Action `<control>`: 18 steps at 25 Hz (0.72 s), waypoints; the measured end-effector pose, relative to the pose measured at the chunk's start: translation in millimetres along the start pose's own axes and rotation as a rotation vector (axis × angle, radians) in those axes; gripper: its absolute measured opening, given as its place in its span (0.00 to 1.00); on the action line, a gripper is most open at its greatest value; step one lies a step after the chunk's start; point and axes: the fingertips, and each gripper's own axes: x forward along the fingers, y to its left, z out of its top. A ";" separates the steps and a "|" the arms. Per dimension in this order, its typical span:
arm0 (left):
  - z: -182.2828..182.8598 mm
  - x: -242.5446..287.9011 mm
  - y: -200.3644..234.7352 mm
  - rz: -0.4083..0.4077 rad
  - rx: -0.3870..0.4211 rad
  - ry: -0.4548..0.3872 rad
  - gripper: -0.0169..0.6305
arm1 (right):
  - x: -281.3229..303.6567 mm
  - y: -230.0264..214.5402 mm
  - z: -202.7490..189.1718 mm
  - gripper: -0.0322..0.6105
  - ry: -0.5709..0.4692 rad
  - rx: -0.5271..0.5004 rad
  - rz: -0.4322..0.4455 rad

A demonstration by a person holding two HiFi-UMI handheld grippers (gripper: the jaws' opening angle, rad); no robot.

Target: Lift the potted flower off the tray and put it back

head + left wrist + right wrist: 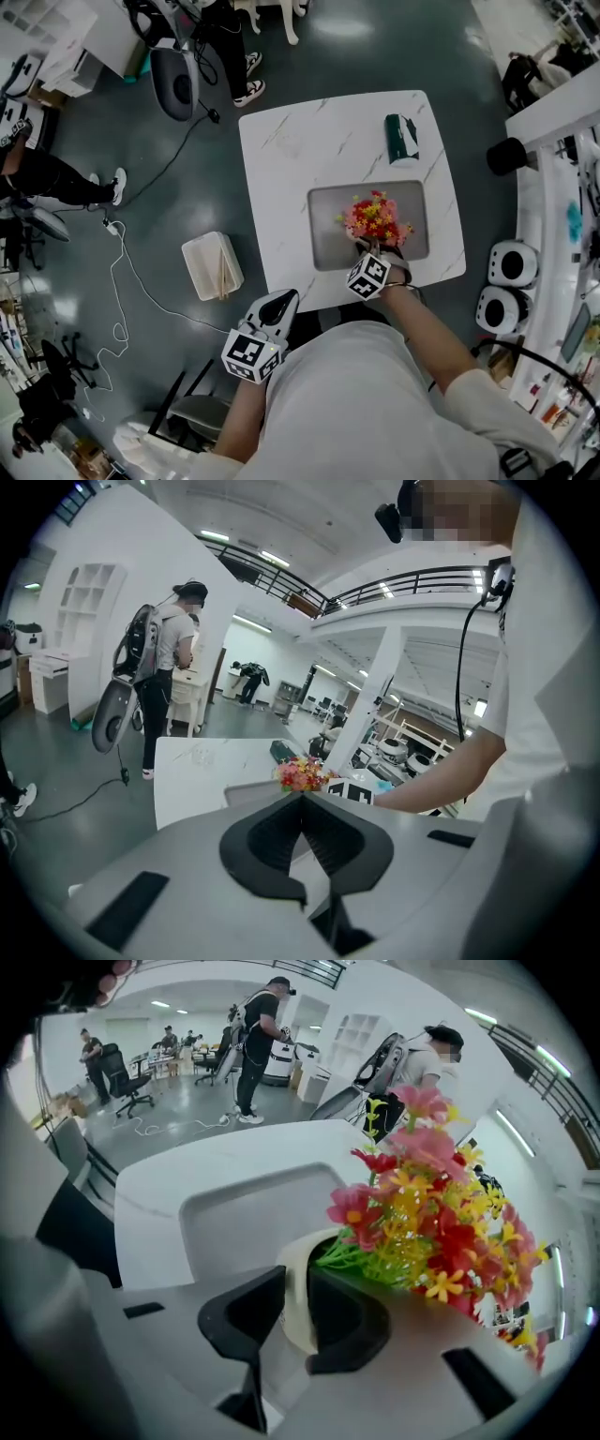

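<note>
Pinching just the rim of the potted flower [422,1213], the right gripper [295,1316] risked tipping it; the left gripper [301,799] hung closed, empty

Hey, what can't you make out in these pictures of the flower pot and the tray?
- Base of the pot: hidden by the right gripper in its own view and by the flowers in the head view, so whether it touches the tray is unclear.
- The dark green item on the table: too small to identify.
</note>
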 end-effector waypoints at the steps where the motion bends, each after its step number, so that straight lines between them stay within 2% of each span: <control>1: -1.2 -0.3 0.9 0.001 -0.002 0.002 0.04 | 0.3 -1.1 0.1 0.18 -0.004 0.001 -0.003; 10: 1.9 1.5 3.9 -0.019 0.014 0.002 0.04 | -9.3 -3.9 4.7 0.16 -0.031 -0.017 0.005; 18: 9.8 0.6 3.2 -0.035 0.037 -0.014 0.04 | -23.5 -2.3 5.0 0.16 -0.031 -0.082 -0.003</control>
